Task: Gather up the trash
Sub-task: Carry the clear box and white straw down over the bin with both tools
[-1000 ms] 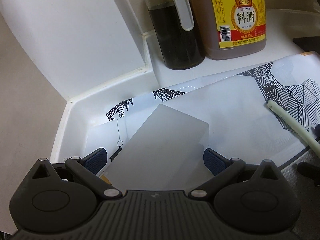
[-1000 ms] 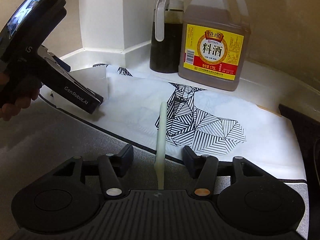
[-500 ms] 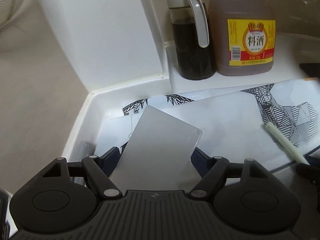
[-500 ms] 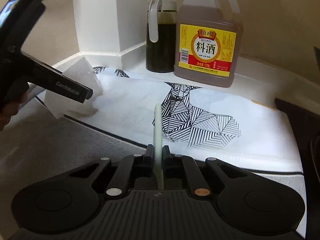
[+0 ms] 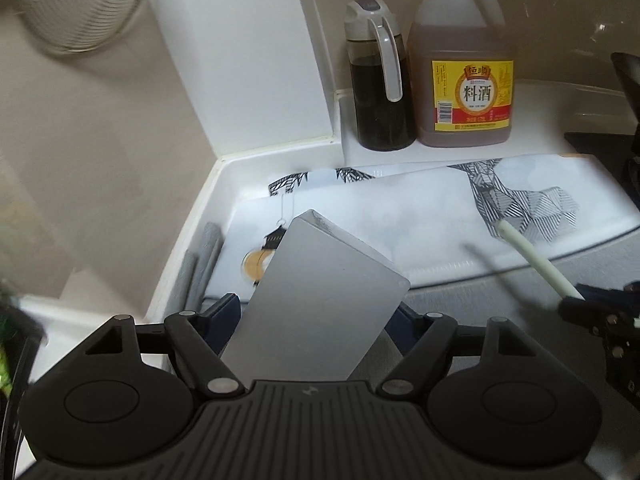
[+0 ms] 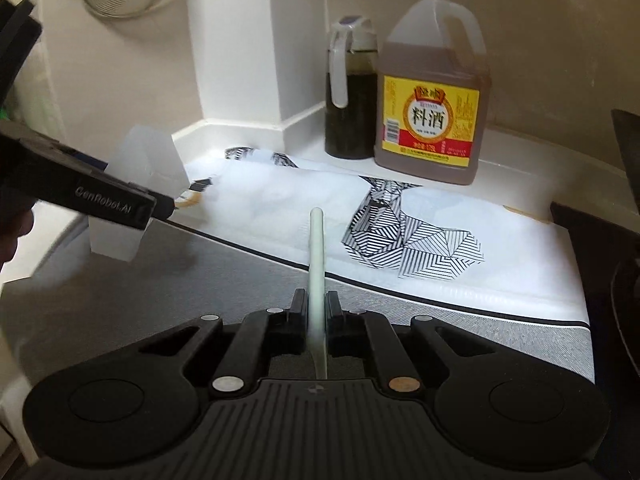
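1. Okay, left claw clamped wide on a box, a pale translucent plastic one, blue pads on both its sides; box tilted, top corner leaning away from the claw.
2. Box is off the desk, held in the air; seen from the right wrist view as a whitish box sticking out past the left claw.
3. Right claw fully closed on a straw, pale green-white, pinched between the fingertips, running straight ahead from the claw.
4. Straw's far end hangs over the white mat with the black line print; cannot tell if the tip touches it.
5. From the left wrist view, straw slants up-left out of the right claw, to the right of the box.
6. Beyond both claws by the wall: dark sauce jug and big amber bottle with yellow label, touching side by side.
7. Wire strainer hangs up-left of the left claw.
8. Part of a hand visible left edge, gripping the left claw's body.
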The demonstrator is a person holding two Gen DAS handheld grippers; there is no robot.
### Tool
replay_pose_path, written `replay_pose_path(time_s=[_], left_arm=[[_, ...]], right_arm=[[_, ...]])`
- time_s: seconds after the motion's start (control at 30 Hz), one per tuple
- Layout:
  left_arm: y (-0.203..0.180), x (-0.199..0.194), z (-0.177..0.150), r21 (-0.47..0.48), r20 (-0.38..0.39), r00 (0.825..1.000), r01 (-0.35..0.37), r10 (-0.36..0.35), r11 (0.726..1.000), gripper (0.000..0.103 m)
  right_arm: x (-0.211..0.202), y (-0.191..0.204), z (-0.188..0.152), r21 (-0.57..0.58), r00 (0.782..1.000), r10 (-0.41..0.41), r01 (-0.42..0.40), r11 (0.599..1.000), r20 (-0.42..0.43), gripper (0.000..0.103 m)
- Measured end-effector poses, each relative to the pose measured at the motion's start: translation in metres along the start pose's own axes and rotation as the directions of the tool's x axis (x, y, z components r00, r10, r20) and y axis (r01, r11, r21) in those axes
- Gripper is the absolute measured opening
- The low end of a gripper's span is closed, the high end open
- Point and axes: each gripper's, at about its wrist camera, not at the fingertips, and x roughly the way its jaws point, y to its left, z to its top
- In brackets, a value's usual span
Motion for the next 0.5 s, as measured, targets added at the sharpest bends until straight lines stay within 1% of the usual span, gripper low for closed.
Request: replay_pose_path(time_s=[0.3, 0.37, 0.5], left_arm=[[0.019, -0.066, -0.038, -0.059, 0.024, 0.999, -0.02, 0.022, 0.998, 0.081], [0.026, -0.081, -0.049, -0.075, 0.037, 0.999, -0.026, 0.029, 0.997, 0.081], [0.035, -0.114, -0.078, -0.11, 0.031, 0.999, -0.041, 0.045, 0.993, 0.081]], right_arm=[[-0.038, 0.017, -0.002, -0.025, 0.998, 0.062, -0.062, 0.998, 0.023, 0.01], [-0.049, 0.022, -0.003, -0.036, 0.997, 0.078, -0.076, 0.996, 0.03, 0.01], [-0.076, 0.034, -0.008, -0.072, 0.992, 0.111, -0.107, 0.992, 0.053, 0.01]])
